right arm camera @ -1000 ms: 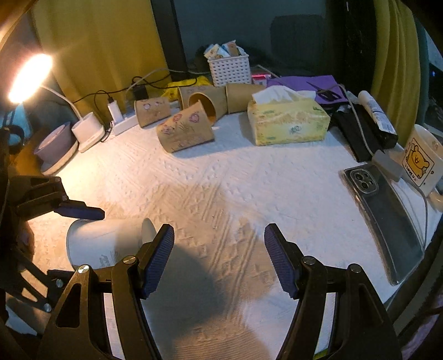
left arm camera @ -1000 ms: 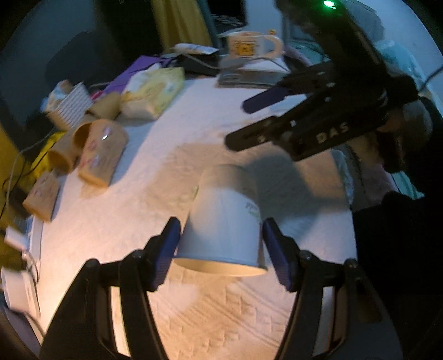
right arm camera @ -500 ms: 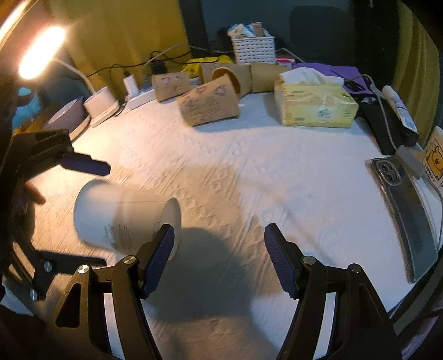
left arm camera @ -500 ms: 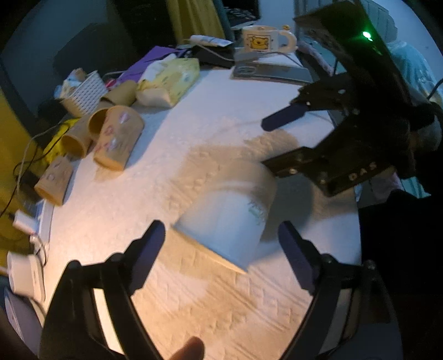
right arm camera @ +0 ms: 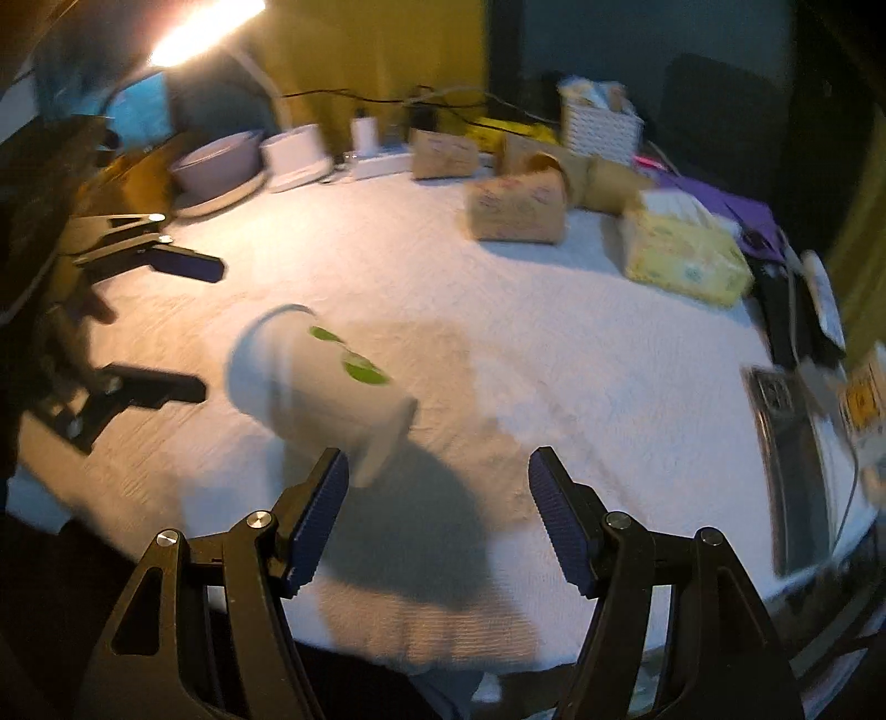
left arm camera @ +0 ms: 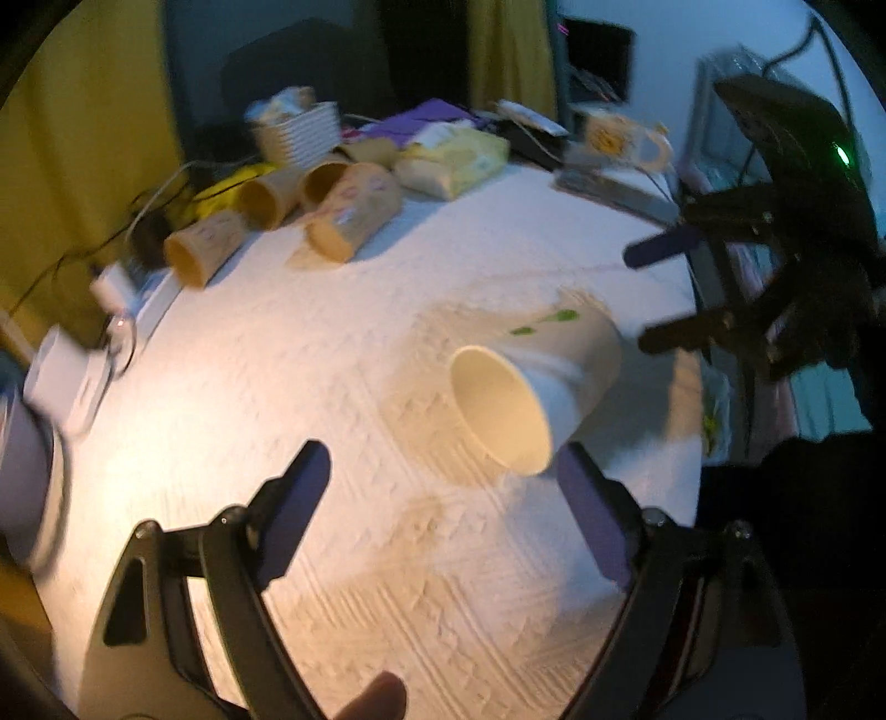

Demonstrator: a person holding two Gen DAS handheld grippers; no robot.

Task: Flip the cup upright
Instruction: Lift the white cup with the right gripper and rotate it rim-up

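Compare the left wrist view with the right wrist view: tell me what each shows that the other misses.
Only the left wrist view looks into the open mouth of the white cup and shows the person's fingertip at the bottom edge. Only the right wrist view shows the lit lamp and the grey bowl. Both show the cup lying on its side on the white tablecloth, green leaf print up, the yellow tissue pack, and both hand-held grippers, left and right, open.

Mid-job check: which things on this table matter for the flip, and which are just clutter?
Job:
white cup, lying on its side
left hand-held gripper, open
right hand-held gripper, open

Clutter:
brown paper cups
tissue pack
white basket
phone
mug
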